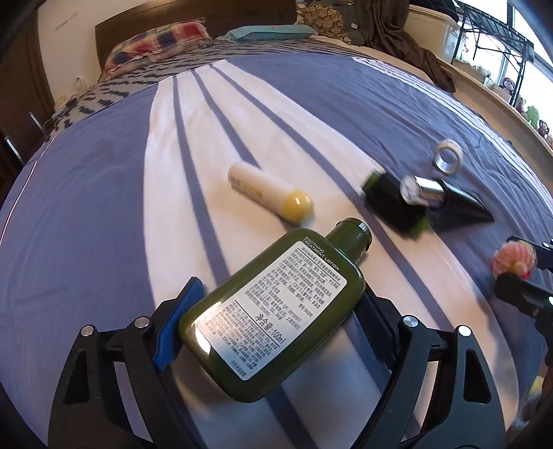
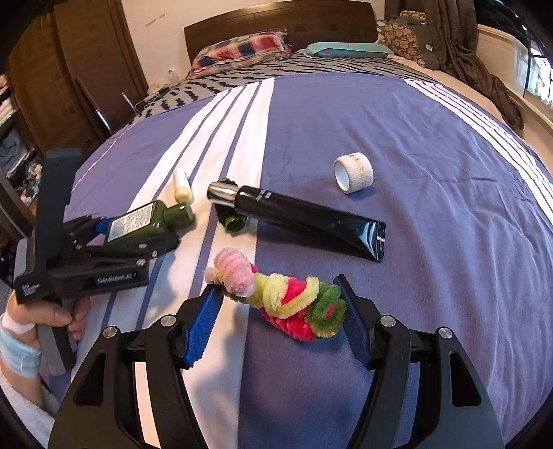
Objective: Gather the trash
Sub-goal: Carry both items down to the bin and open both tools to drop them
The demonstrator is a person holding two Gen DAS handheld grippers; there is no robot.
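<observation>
Two black gripper arms with blue ribbed pads fill the bottom of the left wrist view; the left gripper (image 1: 273,317) has its jaws against both sides of a dark green lotion bottle (image 1: 273,311), which lies slanted between them, white label up and cap toward the upper right. Whether the pads press it firmly cannot be told.

From the right wrist view, the right gripper (image 2: 280,314) is clamped on a twisted pipe-cleaner bundle (image 2: 276,297) of pink, yellow, red and green, the green end against the right pad and the pink end poking past the left pad. At the left edge of that frame a hand (image 2: 52,317) with a bandaged wrist grips the handle of the left gripper.

Beyond the bottle, near the middle of the left wrist view, a white tube with a yellow cap (image 1: 269,195) lies on a white stripe of the blue and white striped bedspread (image 1: 86,214). Right of it, a long black tube with a silver cap (image 2: 297,217) rests across a small dark object with green edges (image 2: 233,222). Farther right sits a white tape roll (image 2: 353,172), well apart from the tube.

At the top of both frames are a plaid pillow (image 2: 238,46), a teal pillow (image 2: 345,49) and a dark wooden headboard (image 2: 276,19).
</observation>
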